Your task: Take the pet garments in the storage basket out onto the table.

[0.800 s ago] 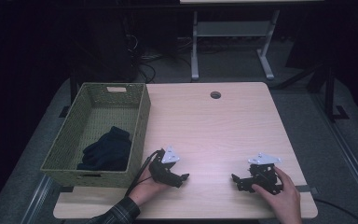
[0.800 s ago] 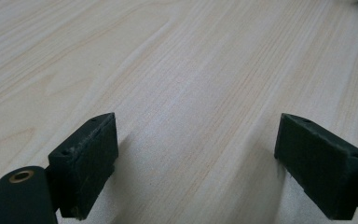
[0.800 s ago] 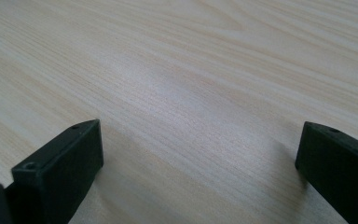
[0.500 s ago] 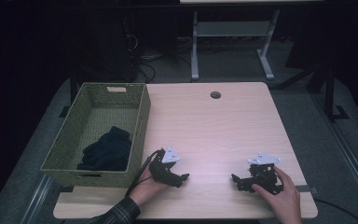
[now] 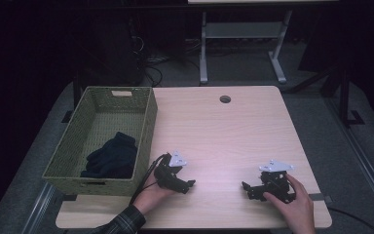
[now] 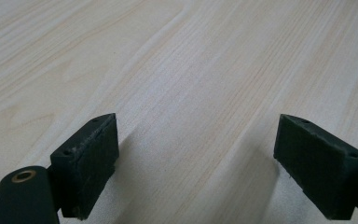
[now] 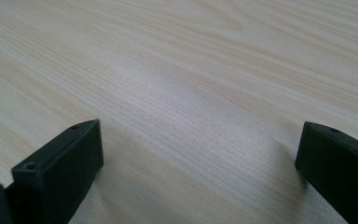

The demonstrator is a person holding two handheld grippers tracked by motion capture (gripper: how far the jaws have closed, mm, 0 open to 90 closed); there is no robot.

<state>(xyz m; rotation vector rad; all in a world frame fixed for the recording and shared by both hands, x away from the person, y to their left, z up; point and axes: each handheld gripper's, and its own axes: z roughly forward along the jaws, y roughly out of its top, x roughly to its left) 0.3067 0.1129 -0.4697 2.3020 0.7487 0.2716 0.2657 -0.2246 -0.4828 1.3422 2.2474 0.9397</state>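
Two hand-held grippers rest low on a pale wood-grain table [image 5: 224, 131], near the bottom edge of the high view, both empty. The left gripper [image 5: 191, 184], at lower centre-left, has its black jaws spread wide apart with nothing but bare tabletop between the pads [image 6: 91, 158]. The right gripper [image 5: 244, 186], at lower right, likewise stands with its jaws well apart and clamped on nothing.

The dark navy bundle of cloth [image 5: 112, 157] lies inside the olive-green woven basket [image 5: 146, 126] at the left of the frame, close against the basket's near right wall and well apart from both grippers.

The risk from here, as a judgement: a reach for the cloth would have to rise over the basket's wall, and a low approach from the left gripper just beside it could knock or drag the light basket toward the table's left edge. The soft, folded cloth could also slip from a shallow pinch or snag on the weave.

The left hand [image 5: 151, 195] enters from the bottom, its plaid sleeve [image 5: 121, 224] showing, gripper pointing right. The right hand [image 5: 292, 200] cups its gripper from behind, jaws pointing left, so the two face each other.
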